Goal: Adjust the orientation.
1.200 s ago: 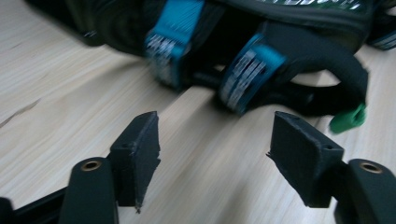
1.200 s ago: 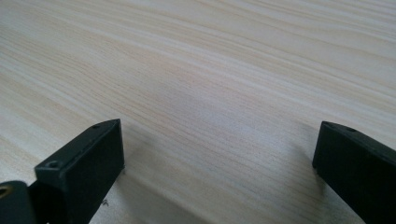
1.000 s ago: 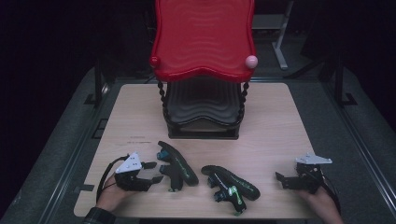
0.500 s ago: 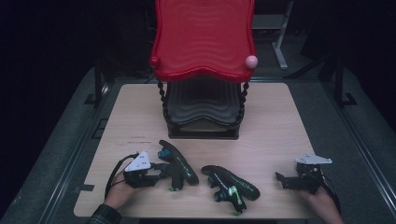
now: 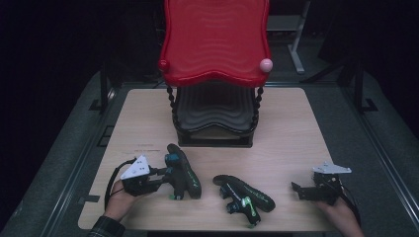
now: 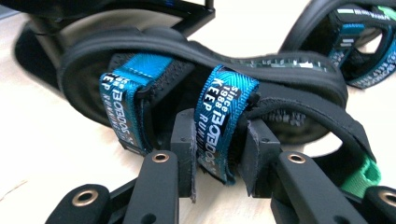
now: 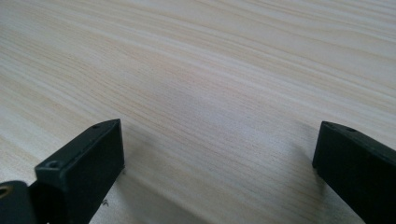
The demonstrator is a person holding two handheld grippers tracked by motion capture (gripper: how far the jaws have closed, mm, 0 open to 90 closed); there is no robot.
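1. High view: a light wooden table (image 5: pixel 296 123) takes up most of the scene, with dark floor around it.
2. At the table's far side stands a two-tier rack (image 5: pixel 215 113). Its red wavy top shelf (image 5: pixel 215 44) has a pink knob (image 5: pixel 266 65) at one corner, and a black shelf sits beneath it on twisted posts.
3. Two black sandals lie near the front edge. The left sandal (image 5: pixel 182 170) lies on its side just beside the left hand. The second sandal (image 5: pixel 244 195), with green trim, lies near the middle, apart from both hands.
4. The left gripper (image 5: pixel 163 177) has slid a little toward the left sandal compared with a second ago, and its jaws have just been closing.
5. In the left gripper view, the two pads now press on either side of a blue strap (image 6: pixel 224 126) printed with white lettering. The sandal still rests on the table.
6. This looks like a fresh pinch on the strap, so lifting the sandal toward the rack is likely the next step.
7. The right gripper (image 5: pixel 302 191) rests near the table's right front corner, well apart from the sandals.
8. In the right gripper view its jaws stand wide over bare wood, holding nothing.
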